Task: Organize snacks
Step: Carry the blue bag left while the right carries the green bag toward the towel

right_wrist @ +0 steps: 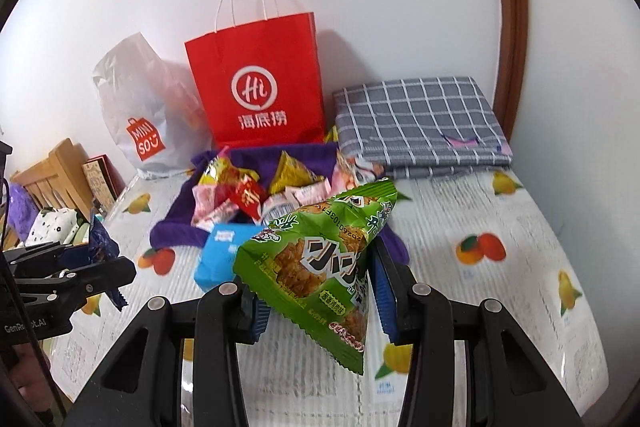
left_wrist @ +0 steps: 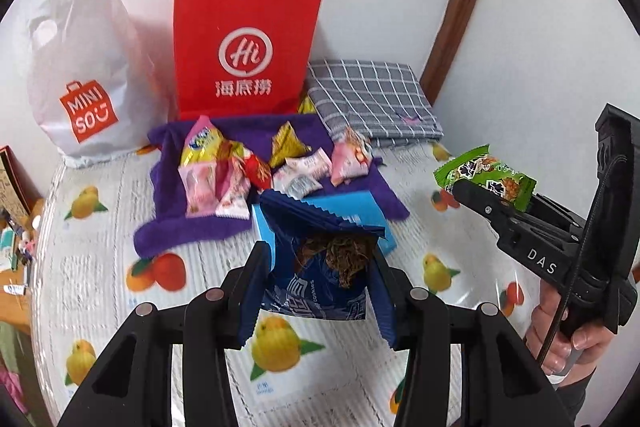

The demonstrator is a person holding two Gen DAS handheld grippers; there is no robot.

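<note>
Left wrist view, near: left gripper [left_wrist: 320,275] jaws clamped on dark blue cookie pkt [left_wrist: 320,291], held above fruit-print cover [left_wrist: 120,227]; pkt mouth faces away from cam, toward the wall, brown contents showing. Long axis runs roughly along the fingers.

Right wrist view, near: right gripper [right_wrist: 316,291] jaws closed on green triangular snack pkt [right_wrist: 316,263], also held off the cover. One corner points up and to the far right, the serrated seam hangs low. Long axis tilted, lower seam to upper corner.

Mid: light blue box [right_wrist: 218,259] just in front of purple towel [left_wrist: 192,227], which carries the loose snack pile [left_wrist: 248,171].

Far: red paper bag [left_wrist: 246,51] upright at wall, white Miniso bag [left_wrist: 88,75] to its left, grey checked cloth [left_wrist: 372,99] to its right.

Judgement: step = carry both pkts to a bag, prob. red one. Keep blue pkt mouth up so nothing spills; approach over the pile, not through it; release one pkt at a time.
</note>
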